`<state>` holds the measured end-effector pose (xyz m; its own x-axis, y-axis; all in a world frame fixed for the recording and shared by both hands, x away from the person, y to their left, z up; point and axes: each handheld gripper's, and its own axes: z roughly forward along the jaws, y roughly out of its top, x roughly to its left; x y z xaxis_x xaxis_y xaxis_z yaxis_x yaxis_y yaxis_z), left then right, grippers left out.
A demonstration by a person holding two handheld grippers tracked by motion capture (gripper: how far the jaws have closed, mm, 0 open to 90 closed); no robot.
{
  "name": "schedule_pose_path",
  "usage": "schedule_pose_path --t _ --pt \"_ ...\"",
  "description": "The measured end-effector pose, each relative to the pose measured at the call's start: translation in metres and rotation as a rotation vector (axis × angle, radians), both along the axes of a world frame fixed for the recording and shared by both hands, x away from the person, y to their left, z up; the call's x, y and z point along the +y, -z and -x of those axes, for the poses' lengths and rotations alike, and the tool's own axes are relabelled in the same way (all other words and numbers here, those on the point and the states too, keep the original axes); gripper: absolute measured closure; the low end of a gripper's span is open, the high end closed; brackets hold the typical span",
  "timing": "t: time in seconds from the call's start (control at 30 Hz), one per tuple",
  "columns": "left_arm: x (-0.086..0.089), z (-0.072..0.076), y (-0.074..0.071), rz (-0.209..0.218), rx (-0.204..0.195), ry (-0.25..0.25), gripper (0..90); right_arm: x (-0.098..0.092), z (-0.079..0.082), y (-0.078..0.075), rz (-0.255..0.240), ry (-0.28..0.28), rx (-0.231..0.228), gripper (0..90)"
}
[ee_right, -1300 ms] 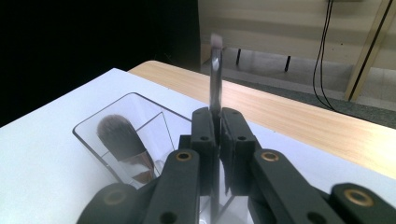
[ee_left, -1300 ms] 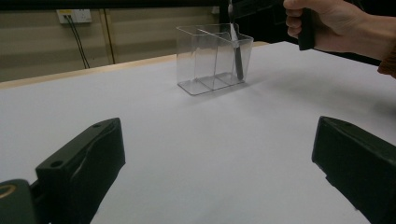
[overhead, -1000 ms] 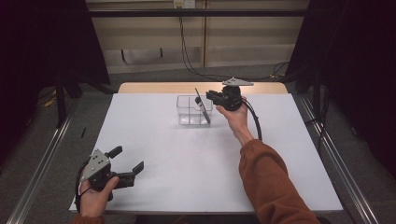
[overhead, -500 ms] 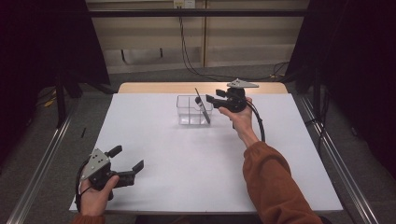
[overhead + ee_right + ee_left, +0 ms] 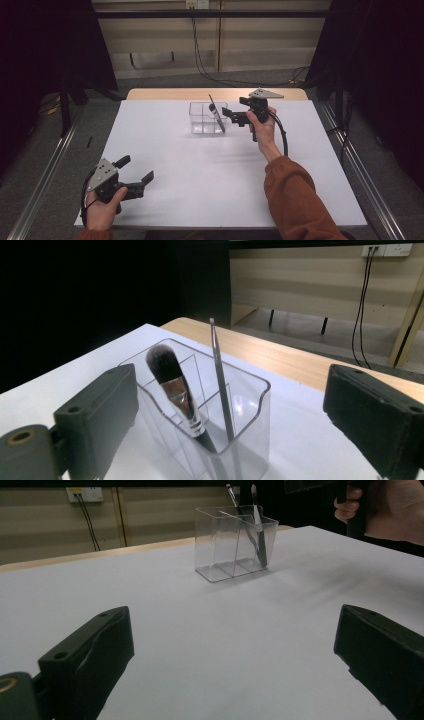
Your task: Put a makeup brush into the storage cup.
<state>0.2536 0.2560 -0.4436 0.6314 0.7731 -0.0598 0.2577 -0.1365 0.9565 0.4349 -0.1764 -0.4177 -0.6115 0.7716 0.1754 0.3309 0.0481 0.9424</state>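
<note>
A clear plastic organizer [image 5: 202,122] with several compartments stands at the far middle of the white table [image 5: 210,200]. A makeup brush [image 5: 216,114] with dark bristles up leans in its right end, beside a thin dark stick [image 5: 219,375]. My right gripper [image 5: 229,116] hovers just right of the organizer. Its jaws have just been opening and now stand wide on either side of the brush [image 5: 175,390] without touching it. My left gripper [image 5: 135,169] rests open near the table's front left corner, nothing between its jaws, pointing toward the organizer [image 5: 235,542].
A wooden strip [image 5: 165,94] runs along the table's far edge. Metal rails [image 5: 45,165] flank the table on both sides. Cables hang from a wall socket [image 5: 196,4] behind. Bare white surface lies between the two grippers.
The right gripper's jaws have opened and let go of the brush, which now leans in the organizer. The right hand shifted slightly right. The left gripper stayed still.
</note>
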Motion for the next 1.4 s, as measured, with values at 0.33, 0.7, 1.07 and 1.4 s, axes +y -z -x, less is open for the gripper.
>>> schedule_pose_path --t 0.33,0.7,1.07,1.4 --pt "0.002 0.004 -0.001 0.009 -0.01 0.002 2.5 -0.002 0.018 0.002 0.055 0.085 -0.02 12.7" --pt "0.003 0.004 -0.002 0.005 -0.013 -0.001 2.5 -0.018 0.034 0.002 0.056 0.082 -0.02 7.0" --pt "0.003 0.005 -0.002 0.011 -0.018 0.006 2.5 -0.032 0.053 0.0 0.045 0.109 -0.029 6.6" --pt "0.001 0.006 -0.003 0.009 -0.026 0.01 2.5 -0.044 0.074 -0.007 0.057 0.128 -0.056 3.9"
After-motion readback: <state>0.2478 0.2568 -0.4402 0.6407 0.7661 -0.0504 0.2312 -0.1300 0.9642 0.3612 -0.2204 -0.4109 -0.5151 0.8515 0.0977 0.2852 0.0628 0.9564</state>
